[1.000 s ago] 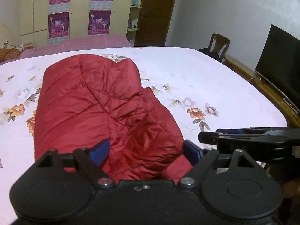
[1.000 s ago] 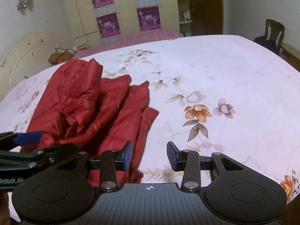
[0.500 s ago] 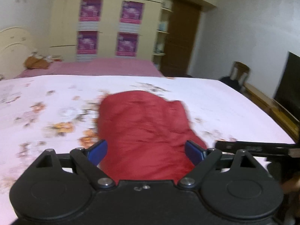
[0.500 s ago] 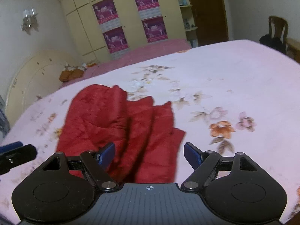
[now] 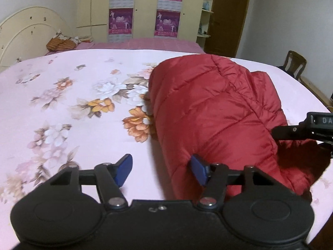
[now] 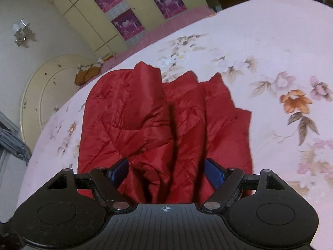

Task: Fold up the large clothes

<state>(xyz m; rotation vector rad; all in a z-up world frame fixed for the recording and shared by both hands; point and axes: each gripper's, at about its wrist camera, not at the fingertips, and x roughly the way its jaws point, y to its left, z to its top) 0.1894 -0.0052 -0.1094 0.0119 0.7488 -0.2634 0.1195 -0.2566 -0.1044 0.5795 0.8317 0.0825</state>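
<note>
Nearest to us, our left gripper (image 5: pixel 161 171) has its blue pads (image 5: pixel 124 168) spread wide with nothing between them; the left pad hangs over bare sheet, the right pad sits at the near edge of the red jacket (image 5: pixel 216 112), and we cannot tell whether it touches the fabric. Our right gripper (image 6: pixel 166 171) is likewise spread wide, its pads (image 6: pixel 214 173) straddling the jacket's near folds (image 6: pixel 145 125) without pinching them; contact is unclear. In the left wrist view, the right gripper's black body (image 5: pixel 308 129) juts in from the right edge, over the jacket's near right corner.

The quilted jacket lies folded on the floral sheet (image 5: pixel 62 104), right of centre in the left view and left of centre in the right view, where pleated layers fan out along its right side. Past it the sheet runs on, printed with orange and pale flowers.

At the far side stands a cream headboard (image 5: pixel 27 35), a basket (image 5: pixel 60 43) beside it, then a wardrobe (image 5: pixel 145 8) hung with purple posters. A dark door (image 5: pixel 229 18) and a wooden chair (image 5: pixel 295 62) close the room on the right.
</note>
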